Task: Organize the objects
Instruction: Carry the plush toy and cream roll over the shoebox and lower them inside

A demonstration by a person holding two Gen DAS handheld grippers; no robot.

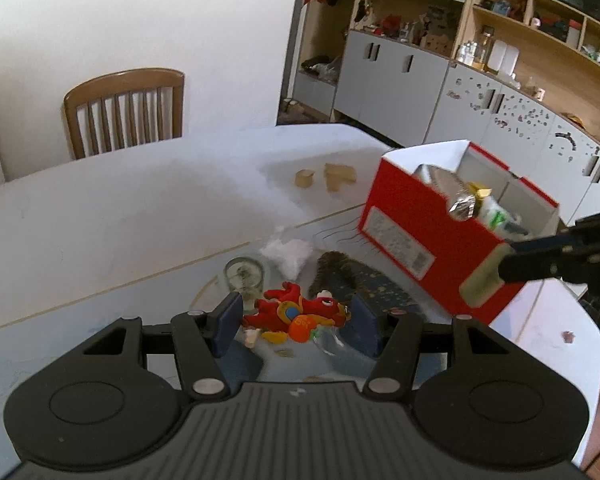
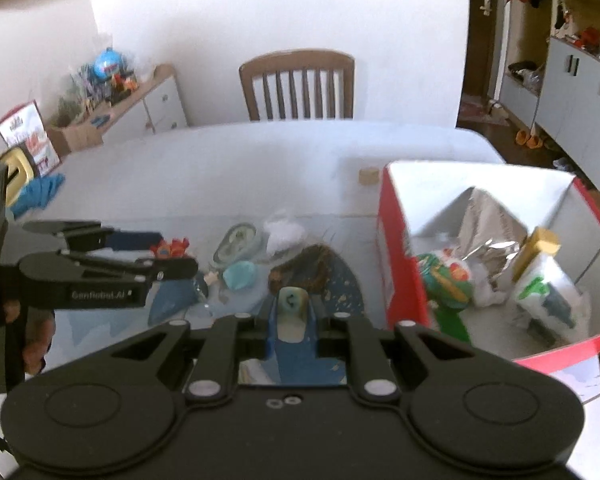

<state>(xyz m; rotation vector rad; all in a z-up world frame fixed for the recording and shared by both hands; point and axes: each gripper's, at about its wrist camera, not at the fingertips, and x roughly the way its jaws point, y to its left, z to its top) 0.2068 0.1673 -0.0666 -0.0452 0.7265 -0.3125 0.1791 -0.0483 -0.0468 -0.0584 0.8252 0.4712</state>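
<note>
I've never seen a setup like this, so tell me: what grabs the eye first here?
The open red box at the table's right, holding crumpled foil and packets. Next, the red toy dragon held between the left gripper's blue fingers. The right gripper pinches a small pale object.

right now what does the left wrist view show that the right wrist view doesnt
Only the left wrist view: the box's labelled red outer side, and the tall shelving.

Only the right wrist view: a low sideboard crowded with toys, a blue cloth, and the box's floor.

Both: the red toy between the left gripper's jaws, the red box, the wooden chair.
</note>
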